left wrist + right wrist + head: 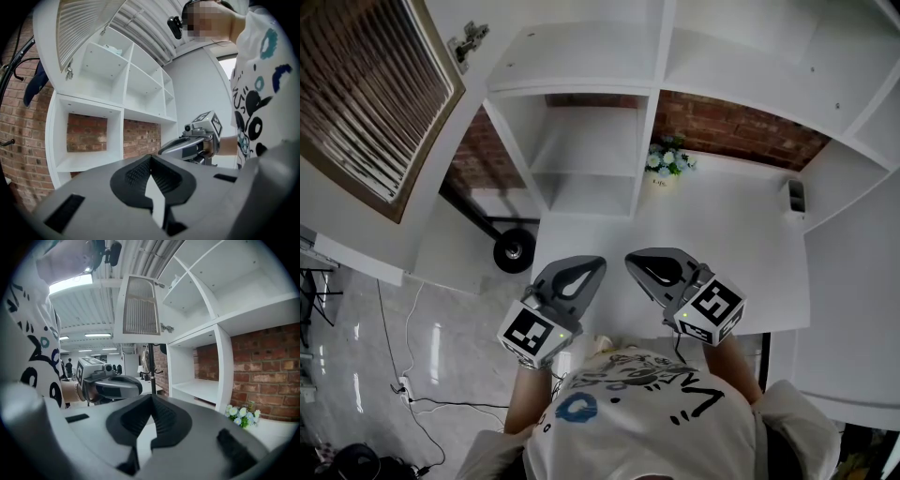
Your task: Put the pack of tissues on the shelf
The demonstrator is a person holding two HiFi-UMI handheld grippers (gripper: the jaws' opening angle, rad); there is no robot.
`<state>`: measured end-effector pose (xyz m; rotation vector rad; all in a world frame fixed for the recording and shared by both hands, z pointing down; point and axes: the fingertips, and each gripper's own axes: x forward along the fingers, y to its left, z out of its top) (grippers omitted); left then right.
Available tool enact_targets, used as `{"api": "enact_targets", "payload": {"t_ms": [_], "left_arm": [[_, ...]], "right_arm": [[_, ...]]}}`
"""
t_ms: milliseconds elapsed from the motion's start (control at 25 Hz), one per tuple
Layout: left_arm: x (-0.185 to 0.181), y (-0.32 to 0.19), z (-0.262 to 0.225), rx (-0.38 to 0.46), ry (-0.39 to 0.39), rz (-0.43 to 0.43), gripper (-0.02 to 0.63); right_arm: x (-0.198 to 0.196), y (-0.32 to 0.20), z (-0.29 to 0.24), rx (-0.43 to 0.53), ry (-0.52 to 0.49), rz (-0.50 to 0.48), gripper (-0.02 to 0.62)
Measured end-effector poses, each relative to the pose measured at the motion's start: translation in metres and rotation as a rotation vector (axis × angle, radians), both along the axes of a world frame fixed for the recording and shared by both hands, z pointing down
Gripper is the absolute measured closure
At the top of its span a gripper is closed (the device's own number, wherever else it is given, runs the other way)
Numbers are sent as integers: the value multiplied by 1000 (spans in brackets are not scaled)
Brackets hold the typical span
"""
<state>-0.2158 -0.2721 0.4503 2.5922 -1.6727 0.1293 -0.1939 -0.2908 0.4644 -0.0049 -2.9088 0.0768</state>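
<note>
Head view: left tool [592, 266], right tool [636, 261] both pressed together, empty, above table [722, 225].

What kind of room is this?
Probably an office or workshop, not a home: a white shelf unit against a brick wall, a white desk, and long ceiling lights.

Honestly, nothing properly readable here. The white T-shirt [647, 412] has black brush-style scribbles and a blue ring printed on it. They look kinda letter-ish, but I can't get an actual word out of them in any view. The marker cube [532, 335] on the grey left gripper [591, 266] and the second marker cube [712, 309] on the grey right gripper [634, 262] only carry black-and-white square patterns, not letters or digits. The small white flower pot [661, 181] has a tiny dark mark that's too small to read.
</note>
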Motion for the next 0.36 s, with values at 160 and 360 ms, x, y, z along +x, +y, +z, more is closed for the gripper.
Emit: {"api": "enact_targets", "payload": {"t_ms": [160,360], "left_arm": [[4,1,3,-14,-24,12,591],[7,3,5,-13,-24,19,591]], "right_arm": [[1,-1,-1,-7,9,8,571],[2,2,2,-49,1,5,571]]}}
